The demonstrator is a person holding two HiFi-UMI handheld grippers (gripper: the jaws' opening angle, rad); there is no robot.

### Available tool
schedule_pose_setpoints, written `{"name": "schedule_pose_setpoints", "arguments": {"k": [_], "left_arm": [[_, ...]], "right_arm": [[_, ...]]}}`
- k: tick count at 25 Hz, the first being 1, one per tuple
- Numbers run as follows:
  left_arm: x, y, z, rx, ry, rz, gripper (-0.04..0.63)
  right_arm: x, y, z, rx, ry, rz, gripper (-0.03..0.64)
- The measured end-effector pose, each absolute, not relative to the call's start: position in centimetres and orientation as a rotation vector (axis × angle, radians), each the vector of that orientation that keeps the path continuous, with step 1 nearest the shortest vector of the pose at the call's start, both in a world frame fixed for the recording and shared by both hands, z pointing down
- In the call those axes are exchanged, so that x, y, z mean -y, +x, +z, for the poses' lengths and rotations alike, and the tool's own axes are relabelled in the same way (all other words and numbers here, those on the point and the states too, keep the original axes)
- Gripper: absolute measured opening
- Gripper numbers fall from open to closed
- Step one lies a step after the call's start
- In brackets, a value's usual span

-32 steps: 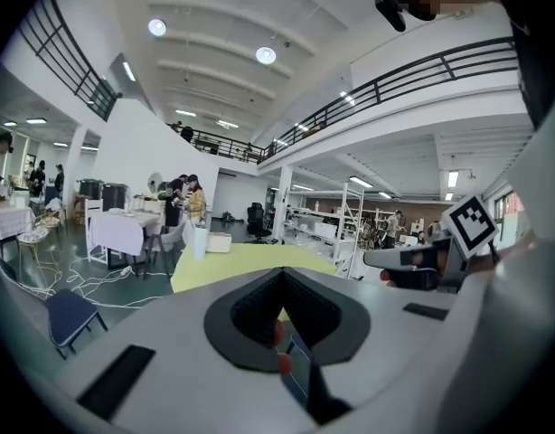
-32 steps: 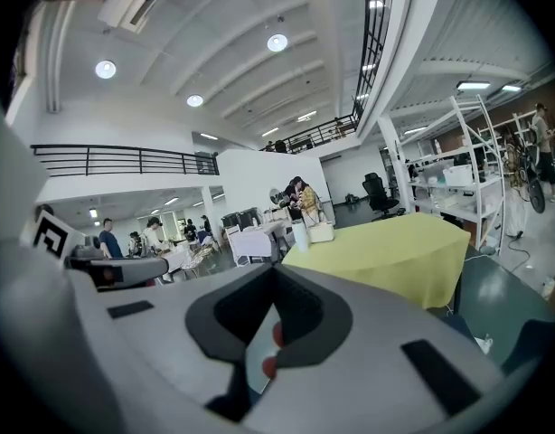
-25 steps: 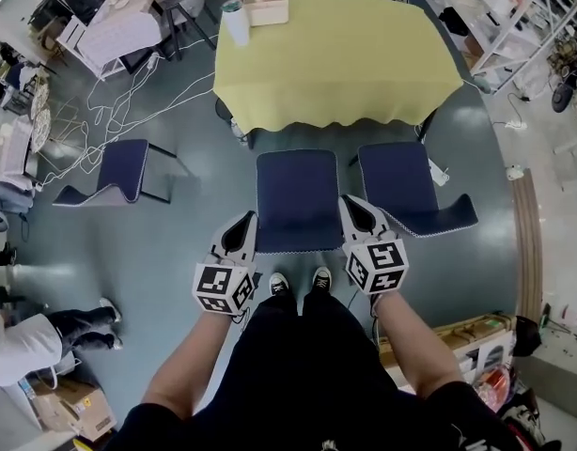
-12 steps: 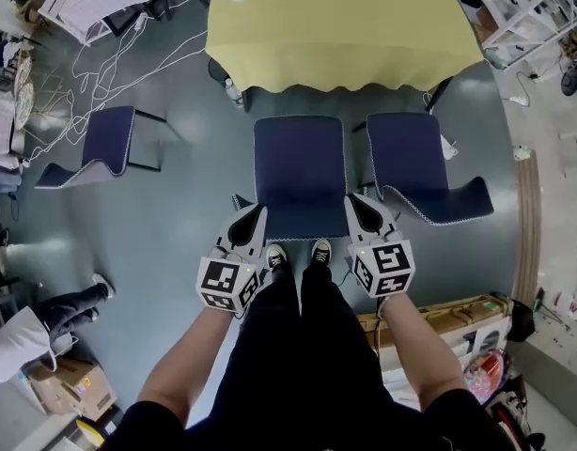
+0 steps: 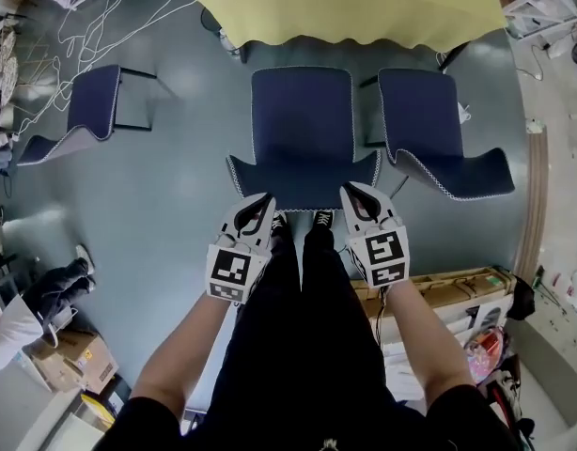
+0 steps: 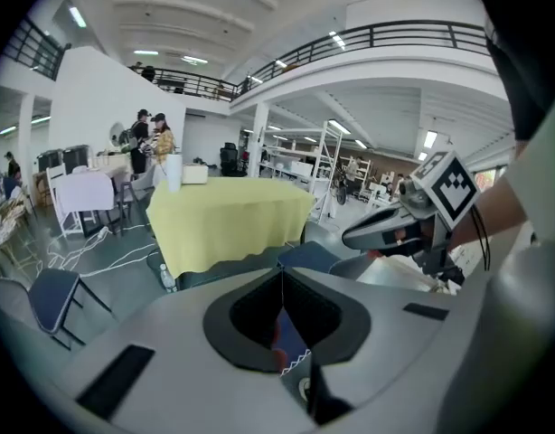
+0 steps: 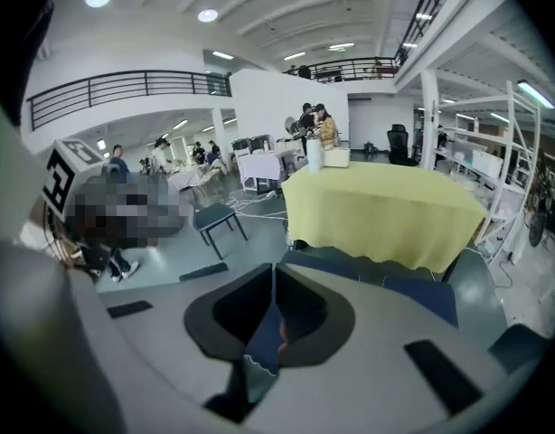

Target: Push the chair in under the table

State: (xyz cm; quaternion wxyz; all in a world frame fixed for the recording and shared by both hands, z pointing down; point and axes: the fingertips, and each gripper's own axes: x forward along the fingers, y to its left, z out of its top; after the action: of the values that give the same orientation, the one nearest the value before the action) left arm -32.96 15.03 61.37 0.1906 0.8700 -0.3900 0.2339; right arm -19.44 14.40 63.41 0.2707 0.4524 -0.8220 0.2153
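step in hand: approach. the left gripper (image 5: 259, 201) and right gripper (image 5: 353, 192) both have their jaws pressed together with nothing between them, tips just beside the near corners of the backrest (image 5: 303, 182); contact cannot be confirmed. the chair (image 5: 301, 120) stands facing the table (image 5: 345, 12), seat wholly out in the open, its far edge near the yellow cloth hem. next move, as judged: set both closed tips against the backrest and push evenly, straight toward the table, to prevent swivel into the neighbouring chair (image 5: 428, 130). the chair is dark blue, upholstered, with white zigzag trim along its edges.
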Motion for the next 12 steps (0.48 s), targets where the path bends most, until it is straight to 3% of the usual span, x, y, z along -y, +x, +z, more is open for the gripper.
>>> {"name": "schedule_pose_setpoints", "arguments": {"k": [3, 6, 12], "left_arm": [[-16.3, -32.5, 63.5, 1.030, 2.487, 0.786, 0.027], [-17.6, -32.2, 65.7, 0.942, 2.518, 0.919, 0.127], [-19.2, -32.3, 69.2, 0.750, 2.593, 1.223, 0.212]], "right_arm": [[-15.7, -20.5, 65.3, 2.200, 1.082, 0.521, 0.082], [-17.0, -21.1, 67.0, 2.181, 0.947, 0.486, 0.160], [-18.5, -21.5, 69.5, 2.092, 0.718, 0.392, 0.212]]}}
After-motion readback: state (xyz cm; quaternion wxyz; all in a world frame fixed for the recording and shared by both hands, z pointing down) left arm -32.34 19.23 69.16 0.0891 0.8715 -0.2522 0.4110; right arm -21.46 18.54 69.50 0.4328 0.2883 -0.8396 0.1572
